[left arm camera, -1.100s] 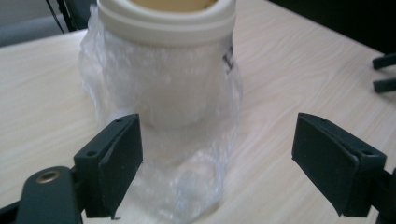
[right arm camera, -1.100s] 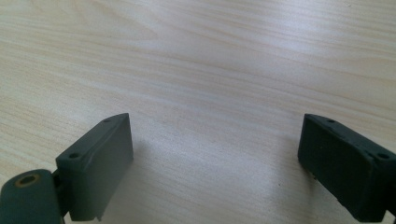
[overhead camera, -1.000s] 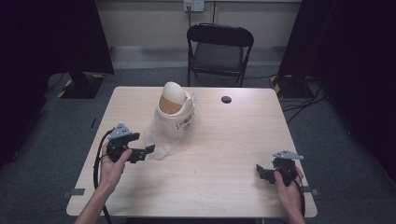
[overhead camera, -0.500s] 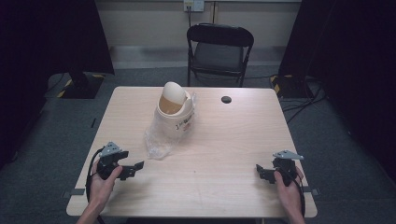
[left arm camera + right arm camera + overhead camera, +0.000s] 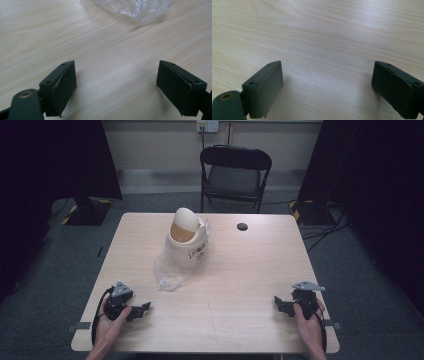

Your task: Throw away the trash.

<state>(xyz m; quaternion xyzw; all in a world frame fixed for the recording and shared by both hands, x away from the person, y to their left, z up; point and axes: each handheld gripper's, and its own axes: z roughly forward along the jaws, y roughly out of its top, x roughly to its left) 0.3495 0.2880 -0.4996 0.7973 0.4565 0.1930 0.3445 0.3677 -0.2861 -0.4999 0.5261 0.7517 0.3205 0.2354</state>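
I'm watching the left gripper [image 5: 136, 310] sitting low at the lower left of the high view, jaws standing wide with nothing but bare table [image 5: 240, 320] between them. In the left gripper view, the clear plastic bag [image 5: 132, 7] is lying at the top edge, well apart from the jaws. Mid-frame, the small bin [image 5: 187, 236] is standing wrapped in that bag. At the lower right, the right gripper [image 5: 281, 304] is resting wide open too, holding nothing.

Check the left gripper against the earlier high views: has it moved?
Yes. The left gripper has drawn back from beside the plastic bag under the small bin toward the table's near edge, jaws open and empty.
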